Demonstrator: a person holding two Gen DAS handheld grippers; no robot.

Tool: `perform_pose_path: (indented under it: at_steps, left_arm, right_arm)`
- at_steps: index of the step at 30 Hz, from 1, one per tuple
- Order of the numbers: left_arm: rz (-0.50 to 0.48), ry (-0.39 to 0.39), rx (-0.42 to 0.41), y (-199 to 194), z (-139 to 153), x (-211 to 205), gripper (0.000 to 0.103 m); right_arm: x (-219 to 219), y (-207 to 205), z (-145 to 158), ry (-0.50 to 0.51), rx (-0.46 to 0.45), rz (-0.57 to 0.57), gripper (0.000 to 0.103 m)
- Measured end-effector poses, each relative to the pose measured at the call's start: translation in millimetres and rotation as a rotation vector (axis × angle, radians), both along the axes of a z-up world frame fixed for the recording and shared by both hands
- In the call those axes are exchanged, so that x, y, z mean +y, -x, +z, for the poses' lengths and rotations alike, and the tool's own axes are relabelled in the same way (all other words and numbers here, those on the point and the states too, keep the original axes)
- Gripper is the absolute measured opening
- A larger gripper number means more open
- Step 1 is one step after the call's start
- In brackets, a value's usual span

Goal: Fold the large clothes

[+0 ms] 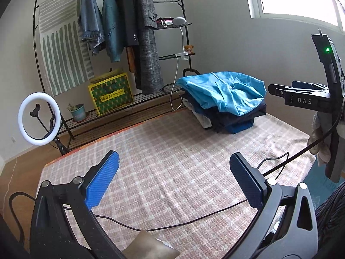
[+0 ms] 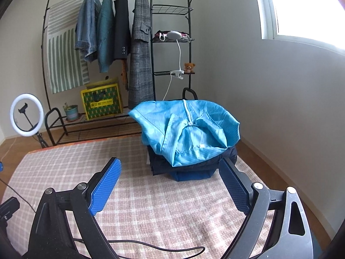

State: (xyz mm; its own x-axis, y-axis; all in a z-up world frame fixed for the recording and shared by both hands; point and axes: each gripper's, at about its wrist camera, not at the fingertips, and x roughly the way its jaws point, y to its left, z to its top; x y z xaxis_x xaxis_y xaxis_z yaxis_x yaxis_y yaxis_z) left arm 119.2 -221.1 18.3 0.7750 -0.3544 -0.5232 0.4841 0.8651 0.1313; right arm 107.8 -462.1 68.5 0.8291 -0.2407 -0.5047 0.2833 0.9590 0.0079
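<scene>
A light blue garment (image 1: 224,90) lies crumpled on top of a stack of dark folded clothes (image 1: 237,118) at the far side of a checked pink mat (image 1: 172,161). In the right wrist view the blue garment (image 2: 187,129) sits straight ahead on the dark stack (image 2: 194,166). My left gripper (image 1: 172,179) is open and empty above the mat, well short of the stack. My right gripper (image 2: 170,181) is open and empty, just in front of the stack. The right gripper's body (image 1: 301,99) shows at the right edge of the left wrist view.
A black clothes rack (image 2: 151,43) with hanging jackets stands behind the mat, with a yellow box (image 2: 101,103) and a potted plant (image 2: 71,111) on its low shelf. A ring light (image 2: 27,114) stands at the left. Black cables (image 1: 172,224) cross the mat. A window (image 2: 306,6) is at right.
</scene>
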Motion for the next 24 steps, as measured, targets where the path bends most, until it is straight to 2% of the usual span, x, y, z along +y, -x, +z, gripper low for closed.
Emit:
perform_pose_path:
  at_steps: [6,24]
  left_arm:
    - [0.014,0.009,0.028,-4.5,-3.1,6.1,0.103]
    - [0.016,0.029,0.034,-2.3,2.0,7.5,0.103]
  right_arm:
    - [-0.8,0.4,-6.6,-0.012,0.018,-0.012,0.092]
    - [-1.8,-4.6,-10.6,-0.003,0.027,-0.008,0.092]
